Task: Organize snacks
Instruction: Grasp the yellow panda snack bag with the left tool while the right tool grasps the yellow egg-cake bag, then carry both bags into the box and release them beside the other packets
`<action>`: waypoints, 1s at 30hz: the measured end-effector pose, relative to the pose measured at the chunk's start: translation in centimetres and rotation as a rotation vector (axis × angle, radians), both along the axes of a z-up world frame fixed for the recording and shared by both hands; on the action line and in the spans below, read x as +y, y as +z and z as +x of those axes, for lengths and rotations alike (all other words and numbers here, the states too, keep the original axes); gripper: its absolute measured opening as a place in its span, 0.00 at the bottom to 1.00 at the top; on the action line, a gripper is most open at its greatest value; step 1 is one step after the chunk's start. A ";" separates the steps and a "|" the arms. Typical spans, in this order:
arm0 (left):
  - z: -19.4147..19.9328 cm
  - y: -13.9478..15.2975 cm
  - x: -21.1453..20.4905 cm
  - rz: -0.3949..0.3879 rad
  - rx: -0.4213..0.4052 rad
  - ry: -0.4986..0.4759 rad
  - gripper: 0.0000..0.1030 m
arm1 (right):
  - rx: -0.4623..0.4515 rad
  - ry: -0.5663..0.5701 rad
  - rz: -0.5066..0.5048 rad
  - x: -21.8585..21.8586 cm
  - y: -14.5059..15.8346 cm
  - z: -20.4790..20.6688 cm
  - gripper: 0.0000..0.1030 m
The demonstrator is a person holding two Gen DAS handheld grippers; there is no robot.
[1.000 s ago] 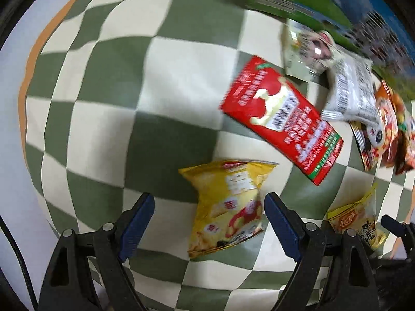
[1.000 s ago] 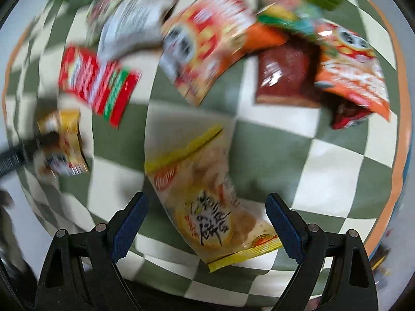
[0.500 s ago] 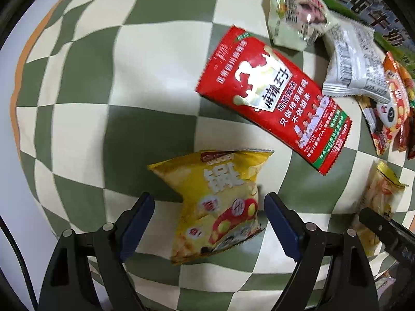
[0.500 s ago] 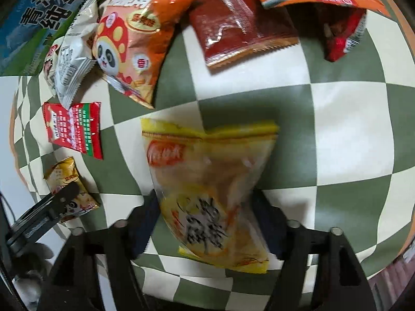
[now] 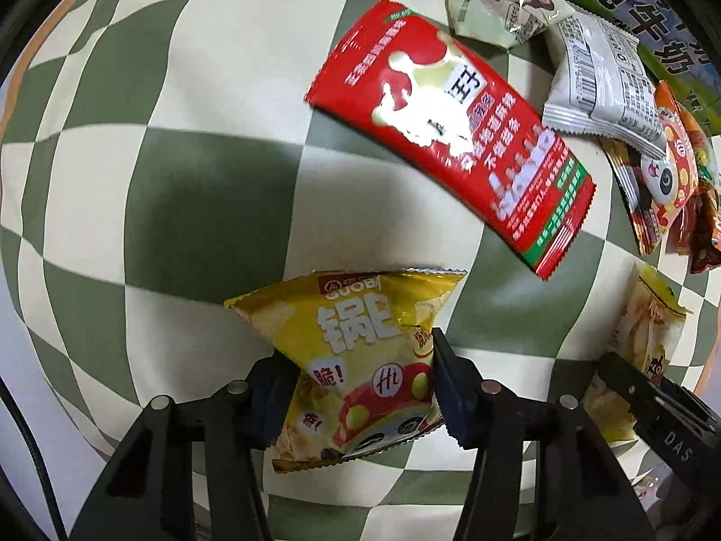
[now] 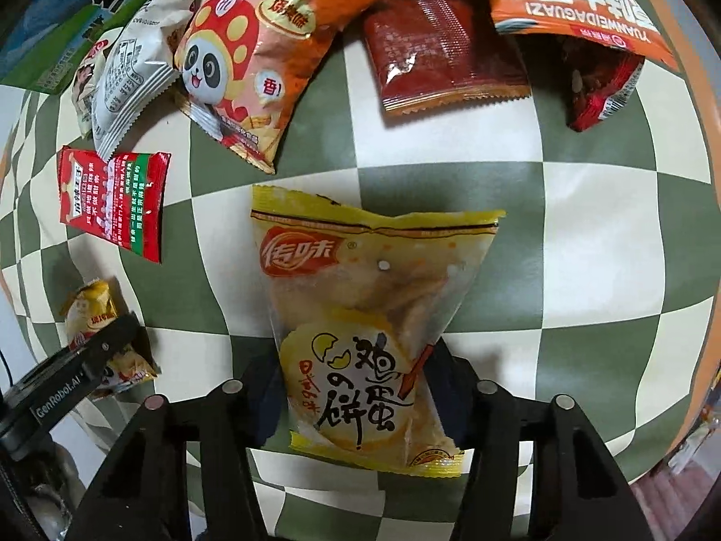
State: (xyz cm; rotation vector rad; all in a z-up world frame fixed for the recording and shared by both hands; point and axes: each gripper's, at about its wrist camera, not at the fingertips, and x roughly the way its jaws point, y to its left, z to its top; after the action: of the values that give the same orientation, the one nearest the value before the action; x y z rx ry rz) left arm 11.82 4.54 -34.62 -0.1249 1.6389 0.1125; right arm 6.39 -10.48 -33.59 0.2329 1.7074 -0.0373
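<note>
My left gripper [image 5: 360, 387] is shut on a small yellow chip bag [image 5: 356, 351], pinching its lower half above the checkered cloth. The same bag and gripper show at the left of the right wrist view [image 6: 97, 333]. My right gripper [image 6: 356, 387] is shut on a pale yellow egg-cracker packet [image 6: 360, 315], its sides squeezed in. That packet also shows at the right edge of the left wrist view [image 5: 649, 329].
On the green-and-cream checkered cloth [image 5: 157, 180] lie a long red packet [image 5: 450, 135], a white packet [image 5: 599, 76], an orange panda bag [image 6: 266, 49], a dark red pouch [image 6: 441, 49] and an orange bag [image 6: 572, 4]. A blue-green milk carton [image 6: 81, 9] lies at the back.
Both grippers have closed from open: the left onto the yellow chip bag, the right onto the egg-cracker packet. Both bags now sit pinched between the fingers.
</note>
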 end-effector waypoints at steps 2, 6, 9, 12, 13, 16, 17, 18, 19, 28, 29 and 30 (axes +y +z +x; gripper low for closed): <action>-0.7 -0.3 -0.3 -0.001 -0.002 0.001 0.50 | -0.003 0.000 0.001 0.1 -0.1 -0.7 0.50; -0.9 -0.4 -1.0 -0.005 -0.015 -0.002 0.48 | -0.006 0.009 0.005 -1.4 0.9 -0.7 0.46; -0.7 0.5 -1.4 -0.001 -0.035 -0.014 0.47 | -0.012 0.019 0.012 -1.4 1.2 0.3 0.44; -0.7 0.8 -2.1 0.000 -0.045 -0.023 0.47 | -0.015 0.025 0.021 -1.0 2.3 0.1 0.42; -0.8 0.9 -2.6 -0.005 -0.046 -0.027 0.47 | -0.015 0.027 0.023 -0.8 2.7 -0.1 0.42; -1.0 1.5 -3.3 -0.015 -0.060 -0.036 0.46 | -0.022 0.031 0.033 -0.5 3.6 -0.4 0.41; -1.2 1.8 -3.3 -0.021 -0.066 -0.039 0.46 | -0.028 0.036 0.035 -0.3 4.1 -0.5 0.41; -1.5 2.3 -3.5 -0.025 -0.074 -0.042 0.46 | -0.039 0.042 0.037 -0.2 4.7 -0.6 0.41; -2.0 3.2 -3.2 -0.031 -0.081 -0.046 0.46 | -0.048 0.046 0.038 0.7 5.0 -0.6 0.40; -1.8 9.0 -4.5 -0.127 -0.180 -0.085 0.46 | -0.147 0.058 0.100 1.4 11.7 -0.6 0.40; -1.3 9.7 -4.8 -0.142 -0.190 -0.088 0.46 | -0.160 0.060 0.108 1.4 12.6 -0.4 0.40; -1.1 10.6 -5.1 -0.162 -0.205 -0.093 0.46 | -0.175 0.060 0.116 1.4 13.6 -0.3 0.40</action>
State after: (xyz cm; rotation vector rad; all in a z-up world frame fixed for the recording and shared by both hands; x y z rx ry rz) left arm 10.69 -0.57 -23.99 -0.1777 1.4452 -0.1022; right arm 6.14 -9.06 -19.96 0.2636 1.5428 0.1235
